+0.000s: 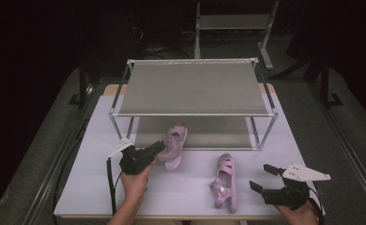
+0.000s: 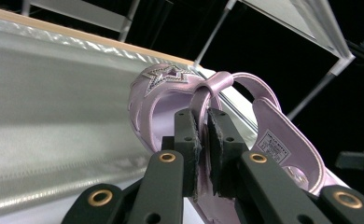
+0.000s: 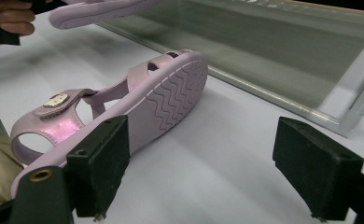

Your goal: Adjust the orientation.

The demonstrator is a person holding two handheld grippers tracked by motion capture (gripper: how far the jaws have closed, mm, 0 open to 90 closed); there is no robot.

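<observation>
A pink sandal [image 1: 175,139] with a star ornament [image 2: 164,77] hangs in my left gripper [image 1: 160,148], whose jaws are shut on its thin back strap [image 2: 217,81]. Its toe end reaches over the front edge of the rack's lower shelf [image 1: 204,133]. The matching pink sandal [image 1: 225,180] lies on its side on the white table, ridged sole [image 3: 171,93] facing my right gripper [image 1: 261,176]. That gripper stands open just right of it, nothing between the pads [image 3: 101,154]. The held sandal [image 3: 101,9] also shows in the right gripper view.
A two-level metal rack with a grey top shelf [image 1: 193,86] stands at the back of the white table [image 1: 101,187]. Its thin corner posts [image 1: 265,131] flank the lower shelf. The person's hand [image 3: 7,18] holds the left gripper. Dark floor surrounds the table.
</observation>
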